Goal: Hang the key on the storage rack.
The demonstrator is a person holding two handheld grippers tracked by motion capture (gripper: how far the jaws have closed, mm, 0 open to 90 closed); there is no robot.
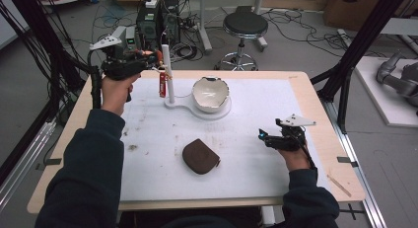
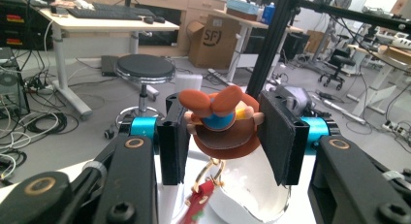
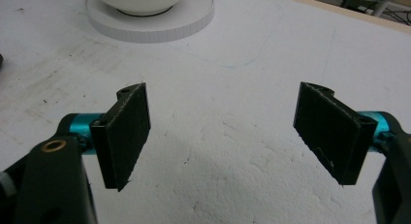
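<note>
Left gripper (image 2: 223, 136) clamps a small toy figure keychain (image 2: 220, 122) up by the white post (image 1: 167, 75); right gripper (image 3: 220, 132) idle, jaws wide apart.

We see the left gripper raised at the far left of the table (image 1: 325, 134), its pads pressed on both sides of the figure, with the gold ring (image 2: 209, 174) and red tag (image 1: 162, 85) dangling below it beside the post. We see the right gripper low at the near right over the white mat (image 1: 153, 154), nothing between its jaws. White bowl (image 1: 210, 94) sits on the round base (image 1: 219, 113) right of the post; brown pouch (image 1: 200, 156) lies near centre, well apart from both grippers.
</note>
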